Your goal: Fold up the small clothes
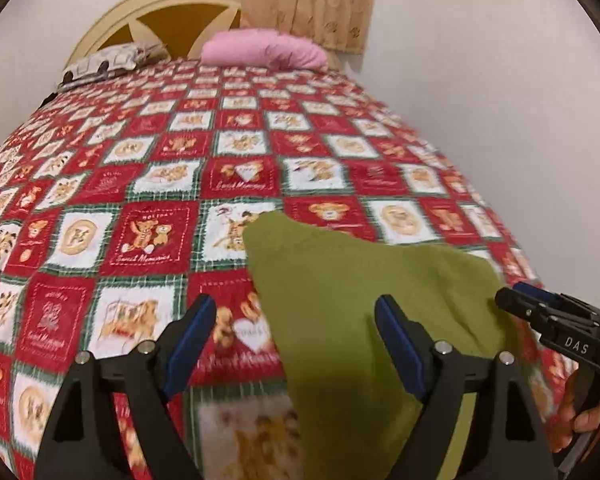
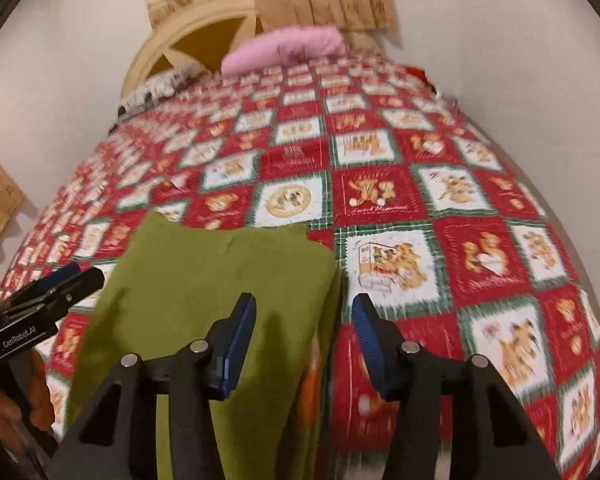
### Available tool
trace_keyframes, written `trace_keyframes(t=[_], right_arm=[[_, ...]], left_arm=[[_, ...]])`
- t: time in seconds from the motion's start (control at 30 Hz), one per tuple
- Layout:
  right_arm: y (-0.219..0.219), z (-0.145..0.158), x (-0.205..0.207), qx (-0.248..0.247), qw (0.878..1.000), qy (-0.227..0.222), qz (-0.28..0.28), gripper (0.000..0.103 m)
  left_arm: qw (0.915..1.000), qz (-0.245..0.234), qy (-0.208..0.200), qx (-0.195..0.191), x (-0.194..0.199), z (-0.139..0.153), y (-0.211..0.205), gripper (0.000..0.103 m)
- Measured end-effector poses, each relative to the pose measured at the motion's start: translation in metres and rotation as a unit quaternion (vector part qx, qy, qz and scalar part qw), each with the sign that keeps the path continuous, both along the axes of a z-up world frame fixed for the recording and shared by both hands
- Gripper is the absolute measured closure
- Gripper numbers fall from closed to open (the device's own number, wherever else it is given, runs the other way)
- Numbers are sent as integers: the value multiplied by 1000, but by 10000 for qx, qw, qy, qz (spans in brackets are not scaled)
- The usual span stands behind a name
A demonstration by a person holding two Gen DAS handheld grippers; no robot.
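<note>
While green cloth point(image 2: 220, 280) lies flat on quilt point(image 2: 480, 240), left gripper point(image 1: 296, 320) and right gripper point(image 2: 304, 320) gape, empty.

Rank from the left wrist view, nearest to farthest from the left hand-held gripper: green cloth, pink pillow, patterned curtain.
1. Olive-green fabric cloth: directly under the left hand-held gripper, toward its right finger.
2. Pink soft pillow: at the far end of the red teddy-bear quilt, by the headboard.
3. Beige patterned curtain: on the wall behind the pillow.
</note>
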State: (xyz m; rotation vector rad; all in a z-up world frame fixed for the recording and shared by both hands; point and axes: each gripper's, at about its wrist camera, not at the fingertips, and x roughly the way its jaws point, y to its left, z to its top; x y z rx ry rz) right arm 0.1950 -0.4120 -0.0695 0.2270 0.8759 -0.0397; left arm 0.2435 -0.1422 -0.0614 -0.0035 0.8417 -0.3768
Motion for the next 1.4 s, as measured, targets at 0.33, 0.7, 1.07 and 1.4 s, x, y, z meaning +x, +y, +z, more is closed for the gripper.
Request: trace_keyframes(t=[0.33,0.7,1.07,1.4], right_arm=[[36,-27,68,-777,9932,30,872,89],[-10,-39,78,-212,9996,-192,72,38],[-25,-6,-74,-182,9970,-359,-665,37],[-15,-46,-105,-523,9945,71,-909,37]], left_arm=[[9963,552,401,-532,23,-45,21,6],[9973,543,261,-411,21,-45,16,3],[9974,511,287,-428,23,-46,18,3],[9986,455,-249,-128,-36,-15,35,7]])
